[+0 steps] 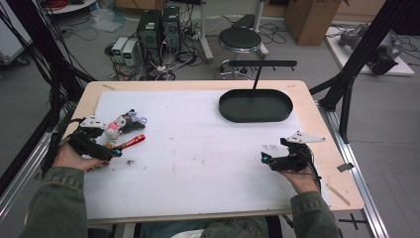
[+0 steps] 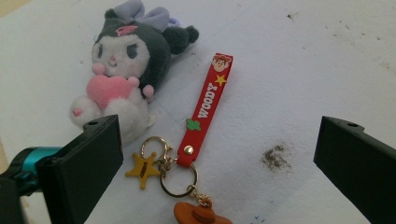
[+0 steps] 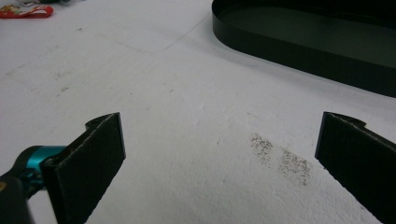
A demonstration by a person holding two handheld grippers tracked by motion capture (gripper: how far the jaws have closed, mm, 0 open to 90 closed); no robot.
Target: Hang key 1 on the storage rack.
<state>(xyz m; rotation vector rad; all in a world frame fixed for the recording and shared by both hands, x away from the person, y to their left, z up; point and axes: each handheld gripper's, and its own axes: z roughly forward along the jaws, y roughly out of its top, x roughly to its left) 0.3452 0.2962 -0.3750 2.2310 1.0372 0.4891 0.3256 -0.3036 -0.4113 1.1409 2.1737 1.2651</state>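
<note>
Because it is a thin rubbery strap joined to metal rings and small charms, the red keychain (image 2: 205,109) looks light, limp and floppy; it would likely dangle and swing from whichever part is lifted. The flat strap seems the best place to pinch, near its riveted end, since the rings and the star charm are small and could slip between the jaws. It lies on the white tabletop (image 1: 198,148) just beside a soft plush toy (image 2: 123,77), directly ahead of the left tool (image 2: 217,154), whose jaws stand spread wide with nothing between them. The right tool (image 3: 219,154), likewise spread and holding nothing, hovers well apart over bare tabletop, near a dark oval tray (image 1: 233,115) at the far side.
</note>
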